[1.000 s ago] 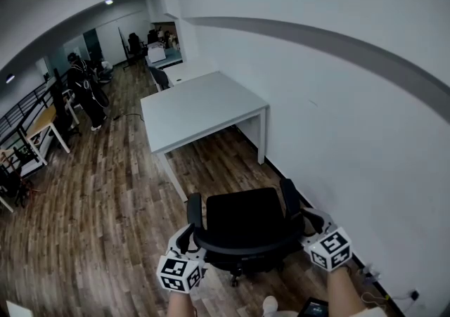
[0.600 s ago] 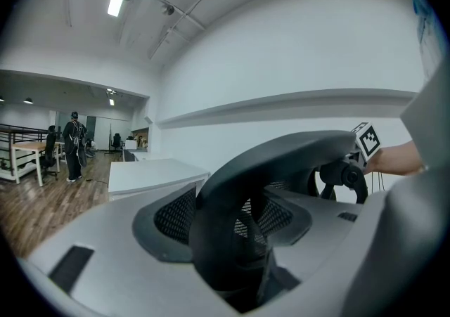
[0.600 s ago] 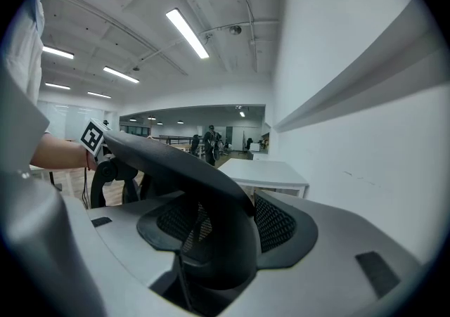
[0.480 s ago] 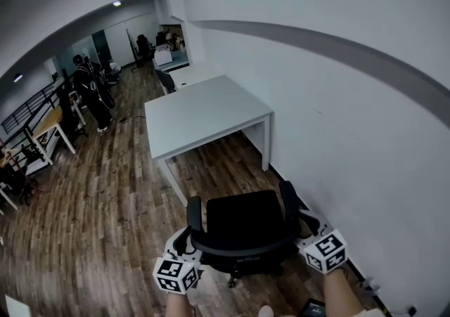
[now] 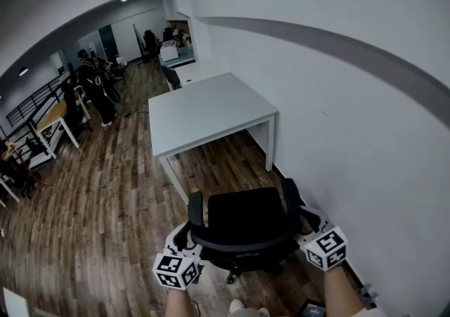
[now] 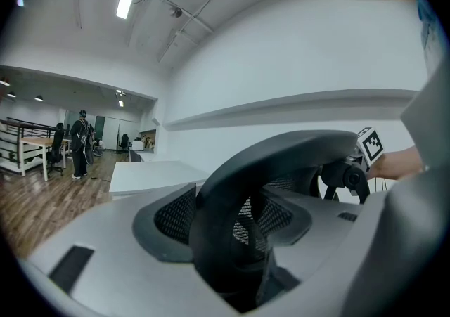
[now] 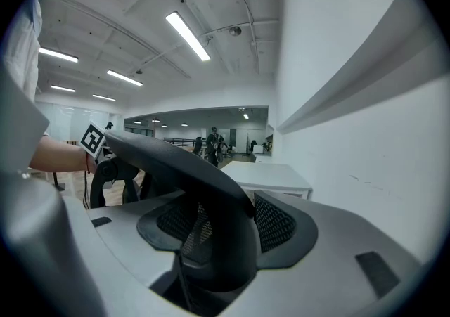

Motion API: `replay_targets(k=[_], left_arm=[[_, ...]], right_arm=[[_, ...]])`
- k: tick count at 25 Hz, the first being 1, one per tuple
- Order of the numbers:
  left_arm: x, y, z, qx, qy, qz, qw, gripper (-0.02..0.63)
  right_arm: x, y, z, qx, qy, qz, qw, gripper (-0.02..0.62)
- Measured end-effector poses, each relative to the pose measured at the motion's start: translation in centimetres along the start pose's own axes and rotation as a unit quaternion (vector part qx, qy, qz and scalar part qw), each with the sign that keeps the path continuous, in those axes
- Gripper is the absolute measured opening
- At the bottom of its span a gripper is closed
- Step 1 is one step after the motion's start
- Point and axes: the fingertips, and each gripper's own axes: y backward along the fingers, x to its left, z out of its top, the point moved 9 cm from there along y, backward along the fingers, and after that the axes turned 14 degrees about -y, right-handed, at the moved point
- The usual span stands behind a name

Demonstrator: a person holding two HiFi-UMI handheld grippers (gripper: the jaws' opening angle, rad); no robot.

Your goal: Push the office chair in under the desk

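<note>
1. Open-plan office: one long shared room.
2. Plain white bench (image 5: pixel 207 113) stands against a white wall (image 5: pixel 337 133) that has a grey band; a black mesh-back office chair (image 5: pixel 246 224) sits in front of it.
3. Wood-plank floor (image 5: pixel 105 196) runs the whole length, with a wood-topped bench (image 5: pixel 49 120) at the left side.
4. A person (image 5: pixel 98 87) stands far down the room.
5. Long strip lights (image 7: pixel 188 36) are fixed on the white ceiling.
</note>
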Motion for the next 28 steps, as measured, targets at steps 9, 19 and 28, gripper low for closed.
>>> replay_targets(k=[9, 19, 28], left_arm=[[0.5, -1.7, 0.0, -0.007, 0.005, 0.002, 1.0000, 0.233], [0.8, -2.9, 0.2, -0.012, 0.002, -0.007, 0.9999, 0.233], [1.1, -4.8, 0.4, -0.019, 0.002, -0.003, 0.9998, 0.233]], right_arm=[[-1.4, -1.4, 0.5, -0.001, -0.002, 0.002, 1.000, 0.265], [-2.6, -2.0, 0.7, -0.012, -0.010, 0.004, 1.000, 0.265], [-4.1, -3.3, 1.4, -0.012, -0.012, 0.001, 1.000, 0.265]])
